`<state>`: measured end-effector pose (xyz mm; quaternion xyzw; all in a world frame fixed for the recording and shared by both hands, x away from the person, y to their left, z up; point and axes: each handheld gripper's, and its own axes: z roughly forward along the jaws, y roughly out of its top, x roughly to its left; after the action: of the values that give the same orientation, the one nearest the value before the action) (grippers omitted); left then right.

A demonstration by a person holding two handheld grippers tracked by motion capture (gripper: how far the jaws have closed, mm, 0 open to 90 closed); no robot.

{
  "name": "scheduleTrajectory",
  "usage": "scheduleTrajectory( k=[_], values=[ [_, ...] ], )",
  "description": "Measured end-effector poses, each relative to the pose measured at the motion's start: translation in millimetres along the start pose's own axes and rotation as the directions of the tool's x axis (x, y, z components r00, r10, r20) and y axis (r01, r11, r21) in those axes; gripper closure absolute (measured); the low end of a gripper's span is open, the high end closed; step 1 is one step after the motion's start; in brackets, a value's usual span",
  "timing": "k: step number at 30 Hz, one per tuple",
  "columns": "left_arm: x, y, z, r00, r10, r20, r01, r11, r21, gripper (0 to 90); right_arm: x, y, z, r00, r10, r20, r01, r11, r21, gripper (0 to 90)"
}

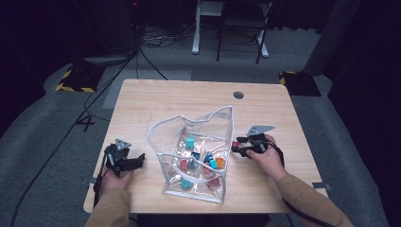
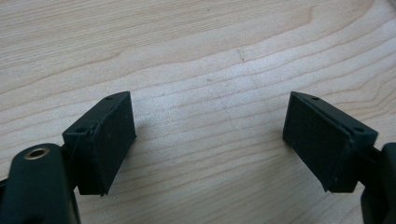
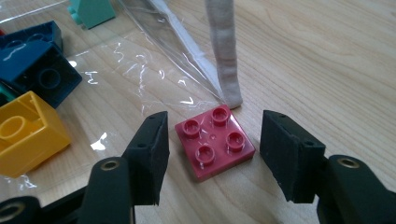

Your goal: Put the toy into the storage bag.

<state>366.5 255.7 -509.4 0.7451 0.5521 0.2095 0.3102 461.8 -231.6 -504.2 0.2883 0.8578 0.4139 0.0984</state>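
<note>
A flat red four-stud brick (image 3: pixel 212 149) lies on the wooden table (image 1: pixel 156 99), just outside the right wall of a clear plastic bag (image 1: pixel 161 127). My right gripper (image 3: pixel 215 135) stands low over it, one jaw on each side, with a gap between each pad and the brick. In the high view that gripper (image 1: pixel 239 146) sits at the bag's right edge, with the red brick (image 1: pixel 235 144) at its tip. My left gripper (image 2: pixel 210 126) rests open over bare wood; the high view has it (image 1: pixel 139 161) left of the bag.
Inside the bag lie several coloured bricks, among them a yellow one (image 3: pixel 25 135), a dark blue one (image 3: pixel 37 65) and a teal one (image 3: pixel 91 11). The bag's pale seam strip (image 3: pixel 224 56) rises just behind the red brick. A cable hole (image 1: pixel 238 94) marks the table's far side.
</note>
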Motion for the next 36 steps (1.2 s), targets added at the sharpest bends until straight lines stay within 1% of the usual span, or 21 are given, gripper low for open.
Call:
scheduleTrajectory(
  k=[1, 4, 5, 9, 11, 15, 18, 20, 25, 32, 36],
  values=[
    [0.0, 0.0, 0.0, 1.0, 0.0, 0.001, 0.0, 1.0, -0.001, 17.3, 0.9, 0.1, 0.6, 0.9999, -0.01, 0.005, 0.01, 1.0, 0.0, 44.5],
    [-0.1, 0.0, 0.0, 1.0, -0.001, 0.0, 0.001, 1.0, 0.0, 17.3, 3.7, 0.1, 0.7, 0.9975, -0.055, 0.044, 0.054, 0.998, 0.008, 51.6],
    [0.0, 0.0, 0.0, 1.0, 0.0, 0.0, 0.0, 1.0, 0.0, 17.3, 3.9, 0.0, 0.5, 0.9975, -0.054, 0.044, 0.054, 0.999, 0.008, 53.8],
    [0.0, 0.0, 0.0, 1.0, 0.0, 0.0, 0.0, 1.0, 0.0, 17.3, 4.6, -0.4, -0.6, 0.9973, -0.054, 0.05, 0.054, 0.999, 0.01, 56.0],
    [0.1, 0.0, 0.0, 1.0, 0.0, 0.001, 0.0, 1.0, 0.0, 17.3, 5.3, -0.4, -2.3, 0.997, -0.054, 0.056, 0.053, 0.998, 0.018, 59.7],
    [0.0, 0.0, 0.0, 1.0, 0.0, 0.001, 0.0, 1.0, -0.001, 17.3, 5.9, 0.7, -7.5, 0.9969, -0.049, 0.061, 0.048, 0.998, 0.028, 59.7],
    [0.0, 0.0, 0.0, 1.0, -0.001, 0.0, 0.001, 1.0, 0.0, 17.3, 8.3, 5.6, -15.3, 0.9976, -0.044, 0.053, 0.043, 0.999, 0.02, 59.8],
    [0.0, 0.0, 0.0, 1.0, -0.001, 0.001, 0.001, 1.0, 0.0, 17.3, 11.0, 10.6, -21.7, 0.9975, -0.054, 0.045, 0.054, 0.998, 0.016, 59.7],
    [0.0, 0.0, 0.0, 1.0, 0.0, 0.001, 0.0, 1.0, -0.001, 17.3, 18.9, 24.7, -41.2, 0.9983, -0.051, 0.026, 0.051, 0.999, -0.001, 59.7],
    [0.0, 0.0, 0.0, 1.0, 0.0, 0.0, 0.0, 1.0, 0.0, 17.3, 30.0, 42.6, -65.7, 0.9975, -0.07, 0.008, 0.07, 0.997, -0.013, 59.7],
    [-0.1, 0.0, 0.0, 1.0, 0.0, 0.0, 0.0, 1.0, 0.0, 17.3, 35.2, 51.1, -76.0, 0.997, -0.077, -0.003, 0.077, 0.997, -0.017, 59.7]
  ],
)
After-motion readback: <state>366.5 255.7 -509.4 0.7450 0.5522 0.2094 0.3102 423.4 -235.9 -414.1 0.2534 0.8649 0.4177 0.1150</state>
